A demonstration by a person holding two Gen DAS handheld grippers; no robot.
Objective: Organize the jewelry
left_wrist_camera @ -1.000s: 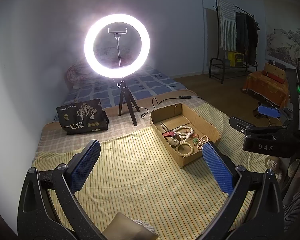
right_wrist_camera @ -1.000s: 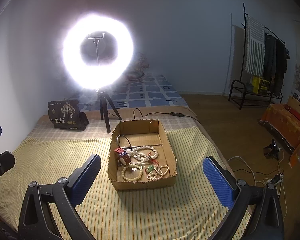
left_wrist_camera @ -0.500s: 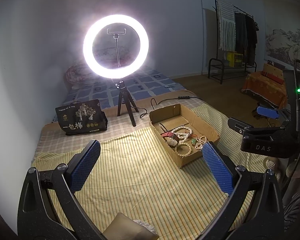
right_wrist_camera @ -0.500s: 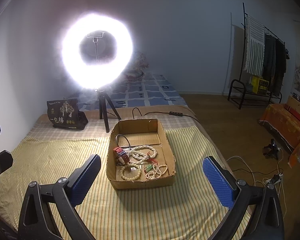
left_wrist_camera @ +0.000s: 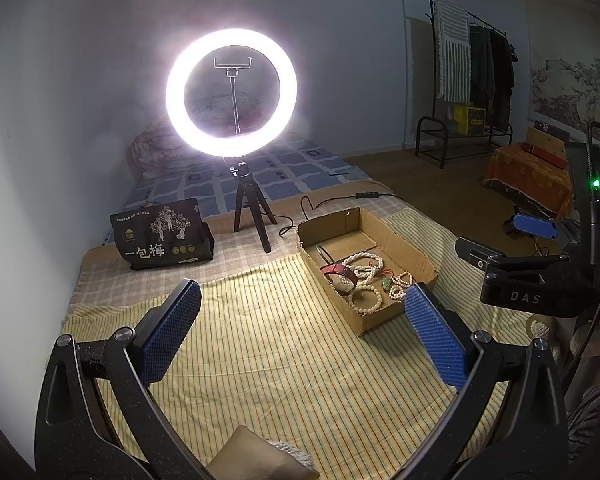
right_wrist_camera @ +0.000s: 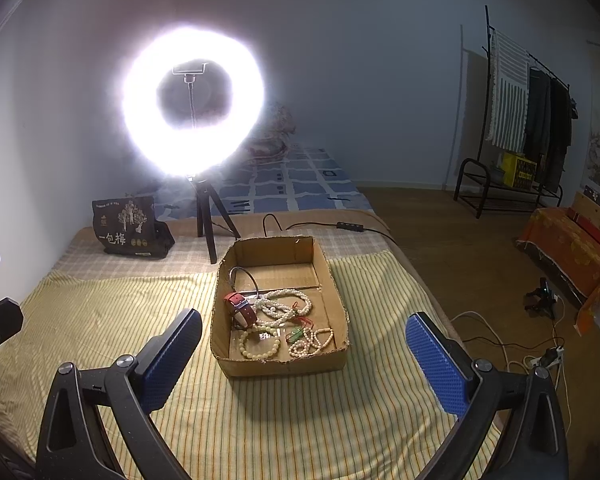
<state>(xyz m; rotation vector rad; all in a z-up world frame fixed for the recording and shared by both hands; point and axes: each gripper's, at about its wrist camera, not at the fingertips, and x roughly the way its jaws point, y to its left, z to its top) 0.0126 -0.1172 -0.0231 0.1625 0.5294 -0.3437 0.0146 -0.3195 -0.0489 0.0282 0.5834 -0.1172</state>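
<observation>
Jewelry point(right_wrist_camera: 278, 322) of pale bead strands and a red strap heaped in shallow brown cardboard box point(right_wrist_camera: 332, 362) on striped bed point(right_wrist_camera: 100, 312), corralled together; left gripper point(left_wrist_camera: 302, 338) and right gripper point(right_wrist_camera: 304, 358) fingers spread wide, empty, hovering short of it.

In the right wrist view the cardboard box point(right_wrist_camera: 280, 308) of jewelry now sits a little further left and higher in frame than a second ago, with the ring light point(right_wrist_camera: 194, 106) shifted slightly right. In the left wrist view the box point(left_wrist_camera: 366, 268) and the black snack bag point(left_wrist_camera: 162, 236) have slid slightly left and up. The right gripper point(left_wrist_camera: 504, 240) at that view's right edge has also edged left.
</observation>
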